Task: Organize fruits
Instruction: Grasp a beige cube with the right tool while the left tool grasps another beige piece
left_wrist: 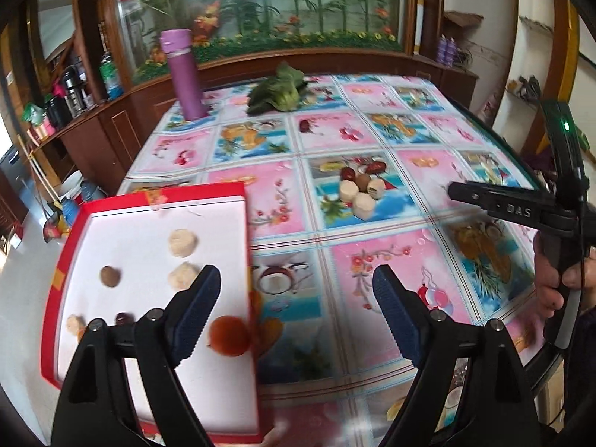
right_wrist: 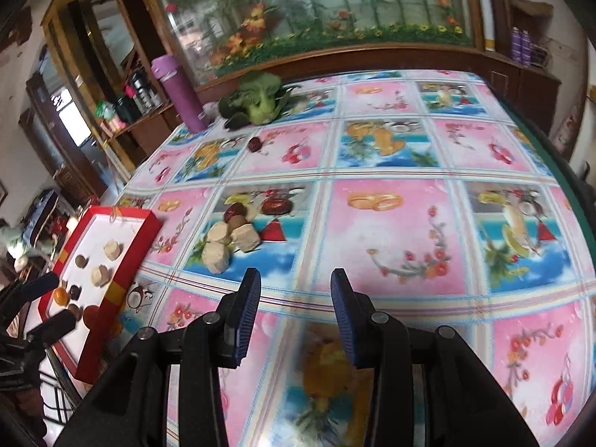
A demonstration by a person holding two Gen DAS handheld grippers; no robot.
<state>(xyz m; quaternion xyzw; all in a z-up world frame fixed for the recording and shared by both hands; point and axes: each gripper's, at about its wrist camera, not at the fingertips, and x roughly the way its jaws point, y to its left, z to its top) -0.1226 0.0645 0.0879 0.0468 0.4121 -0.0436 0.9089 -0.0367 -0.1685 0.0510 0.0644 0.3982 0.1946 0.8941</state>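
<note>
1. L claw (left_wrist: 294,298): wide open, nothing held. Left finger (left_wrist: 197,309) over the tray (left_wrist: 70,238) at its right edge, right finger over the cloth (left_wrist: 372,216); touching either, can't tell.
2. R claw (right_wrist: 294,314): about half open, empty, above the cloth just short of the pile (right_wrist: 238,223).
3. Tray: red rim, white inside, at table's left edge. In it: orange fruit (left_wrist: 229,335), brown ball (left_wrist: 110,276), pale chunks (left_wrist: 183,243), a dark piece by the left finger.
4. Pile on the cloth mid-table: pale chunks, brown nut, red dates, touching each other.
5. Lone date (right_wrist: 254,144) further back, near the greens (right_wrist: 260,102) & purple flask (right_wrist: 178,93).
6. A hand (left_wrist: 558,279) grips the R claw's handle.
</note>
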